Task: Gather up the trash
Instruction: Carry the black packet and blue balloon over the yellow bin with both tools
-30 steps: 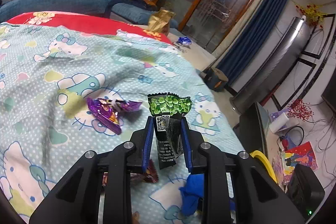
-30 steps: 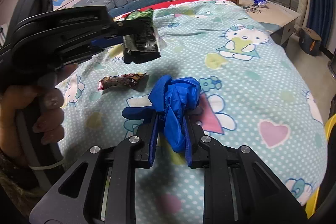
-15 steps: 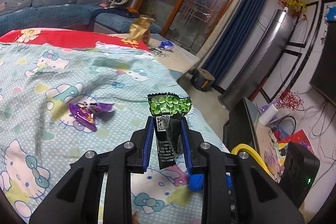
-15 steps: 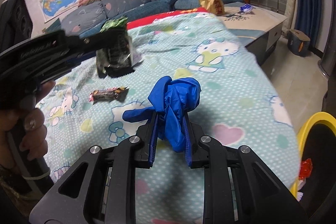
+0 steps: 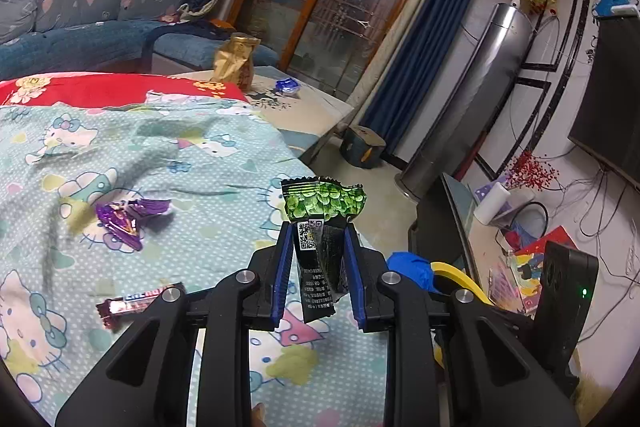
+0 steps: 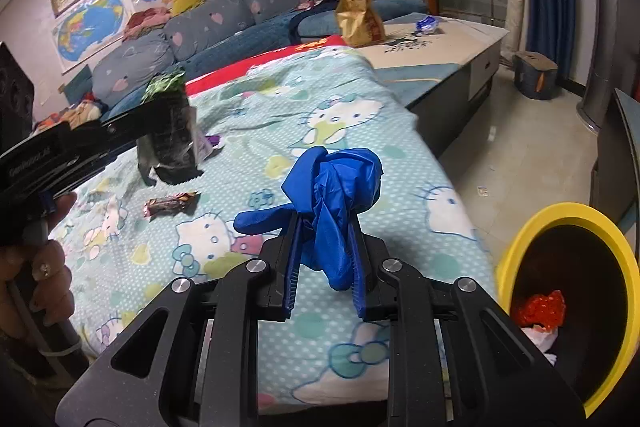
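A green-and-black wrapper (image 5: 320,239) is clamped in the left gripper (image 5: 316,267), a blue glove (image 6: 332,203) in the right gripper (image 6: 326,263), above the bed's edge; both should be released squarely over the yellow bin (image 6: 516,255)

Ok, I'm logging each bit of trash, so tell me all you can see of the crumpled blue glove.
The crumpled blue rubber-like glove is bunched into a glossy wad, one finger sticking out sideways. The right gripper is shut on it, holding it in the air above the cartoon-cat bedsheet, clear of the yellow-rimmed bin beside the bed.
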Tool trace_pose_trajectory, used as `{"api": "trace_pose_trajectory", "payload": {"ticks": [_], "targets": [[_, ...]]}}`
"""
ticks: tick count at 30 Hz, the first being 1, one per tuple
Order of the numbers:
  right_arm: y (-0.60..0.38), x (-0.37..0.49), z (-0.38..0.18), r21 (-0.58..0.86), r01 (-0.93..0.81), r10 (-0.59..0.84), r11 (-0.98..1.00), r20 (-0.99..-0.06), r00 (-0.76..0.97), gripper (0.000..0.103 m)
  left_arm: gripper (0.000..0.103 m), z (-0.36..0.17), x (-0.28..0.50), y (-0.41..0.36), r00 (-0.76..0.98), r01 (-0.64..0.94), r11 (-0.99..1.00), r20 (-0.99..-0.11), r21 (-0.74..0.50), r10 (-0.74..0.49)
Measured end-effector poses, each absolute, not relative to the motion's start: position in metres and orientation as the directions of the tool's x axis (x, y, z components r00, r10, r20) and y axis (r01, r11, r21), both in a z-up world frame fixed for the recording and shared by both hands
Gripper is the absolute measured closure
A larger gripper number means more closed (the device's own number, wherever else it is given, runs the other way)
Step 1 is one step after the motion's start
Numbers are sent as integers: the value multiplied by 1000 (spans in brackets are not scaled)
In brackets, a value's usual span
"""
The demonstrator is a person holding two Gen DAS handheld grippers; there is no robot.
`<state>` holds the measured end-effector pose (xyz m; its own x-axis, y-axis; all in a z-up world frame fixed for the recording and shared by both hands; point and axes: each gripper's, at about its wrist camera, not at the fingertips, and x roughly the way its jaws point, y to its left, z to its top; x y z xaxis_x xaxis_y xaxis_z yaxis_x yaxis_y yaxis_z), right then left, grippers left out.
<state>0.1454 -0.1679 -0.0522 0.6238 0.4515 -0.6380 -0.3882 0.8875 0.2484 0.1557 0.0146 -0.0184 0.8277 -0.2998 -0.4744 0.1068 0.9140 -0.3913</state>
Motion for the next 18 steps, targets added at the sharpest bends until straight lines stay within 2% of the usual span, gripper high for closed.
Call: {"api": "trace_pose_trajectory", "payload": {"ticks": [18], "targets": [[-239,145,-50,266,-241,358,933,-624,695,87,79,-17,153,-35,792,217,908,-479,-358,-378]]}}
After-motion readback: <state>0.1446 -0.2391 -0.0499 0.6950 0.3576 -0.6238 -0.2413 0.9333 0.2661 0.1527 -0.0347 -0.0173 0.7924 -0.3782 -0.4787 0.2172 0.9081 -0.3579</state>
